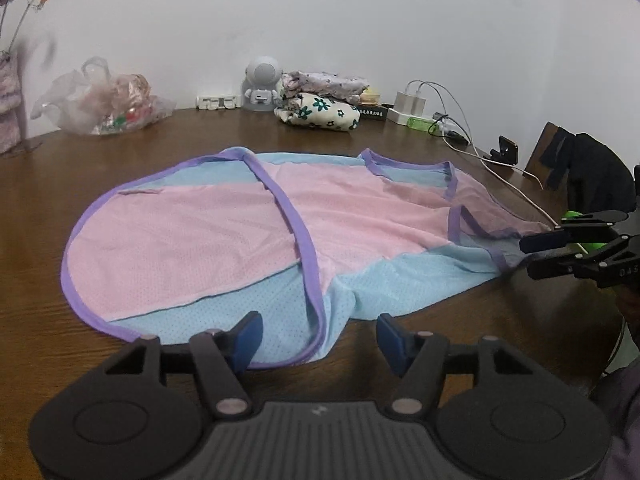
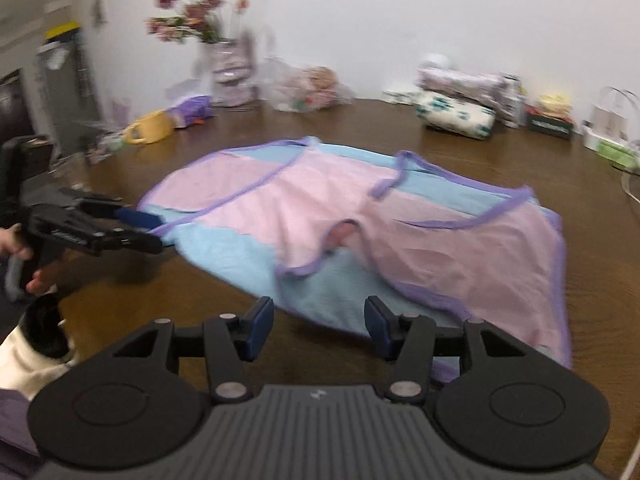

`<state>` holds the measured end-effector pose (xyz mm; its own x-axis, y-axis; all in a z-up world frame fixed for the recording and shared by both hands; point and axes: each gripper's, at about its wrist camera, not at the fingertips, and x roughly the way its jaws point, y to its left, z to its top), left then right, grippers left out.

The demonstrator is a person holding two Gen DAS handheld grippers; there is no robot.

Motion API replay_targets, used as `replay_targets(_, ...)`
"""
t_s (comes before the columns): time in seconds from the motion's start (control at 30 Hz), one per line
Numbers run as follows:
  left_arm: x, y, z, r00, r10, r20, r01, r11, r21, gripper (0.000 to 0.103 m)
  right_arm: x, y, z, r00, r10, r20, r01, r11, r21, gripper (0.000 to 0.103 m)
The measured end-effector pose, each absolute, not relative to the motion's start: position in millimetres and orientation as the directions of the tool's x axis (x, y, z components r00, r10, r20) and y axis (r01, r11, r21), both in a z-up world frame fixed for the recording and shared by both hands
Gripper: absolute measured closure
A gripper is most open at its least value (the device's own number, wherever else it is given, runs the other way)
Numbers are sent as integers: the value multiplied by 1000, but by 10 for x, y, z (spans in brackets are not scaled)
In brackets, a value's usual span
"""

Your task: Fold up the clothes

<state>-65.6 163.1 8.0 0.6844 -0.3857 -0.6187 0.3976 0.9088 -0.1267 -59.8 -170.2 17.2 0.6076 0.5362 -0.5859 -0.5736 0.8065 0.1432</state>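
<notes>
Against the wall, a clear plastic bag (image 1: pixel 100 98) holds colourful items.

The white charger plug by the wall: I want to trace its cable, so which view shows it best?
The left wrist view: the charger plug is sharp there, its cable running across the table. In the right wrist view it is a blurred white shape.

pink-blue garment (image 1: pixel 224 236) purple-trimmed, brown table (image 1: pixel 48 184)

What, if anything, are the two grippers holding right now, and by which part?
Nothing. The left gripper and the right gripper both stand open at the near edge of the garment, pads clear of the cloth.
</notes>
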Motion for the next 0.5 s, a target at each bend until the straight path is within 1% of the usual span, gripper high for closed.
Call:
replay_targets(0.1, -648, 1661, 76, 687, -387, -615, 405, 907, -119, 41, -581, -1586, 151, 594, 556, -581, -609, 783, 127, 54)
replay_targets(0.17, -605, 1642, 80, 689, -381, -617, 409, 907, -103, 46, -533, -1514, 130, 586, 553, -593, -617, 778, 116, 60)
replay_targets(0.2, -581, 1629, 84, 687, -380, -619, 413, 905, -97, 52, -517, -1480, 116, 581, 551, -599, -619, 777, 113, 70)
replay_targets(0.23, -560, 1622, 85, 677, -391, -623, 426, 899, -102, 74, -506, -1449, 102, 574, 549, -607, -623, 774, 112, 79)
replay_targets(0.27, -541, 1619, 85, 663, -408, -628, 442, 890, -111, 99, -506, -1423, 93, 569, 550, -611, -628, 771, 109, 83)
replay_targets(0.3, -522, 1615, 85, 648, -425, -632, 459, 880, -121, 101, -516, -1406, 85, 561, 547, -622, -633, 767, 103, 92)
replay_targets(0.33, -525, 1627, 85, 638, -435, -635, 471, 873, -125, 100, -529, -1394, 75, 550, 540, -637, -639, 764, 96, 100)
replay_targets(0.37, -540, 1647, 86, 631, -443, -637, 482, 867, -126, 101, -545, -1405, 72, 544, 535, -646, -640, 763, 92, 100)
replay_targets(0.5, -682, 1747, 98, 605, -460, -650, 496, 856, -144, 102, -568, -1626, 126, 518, 522, -678, -600, 787, 148, 102)
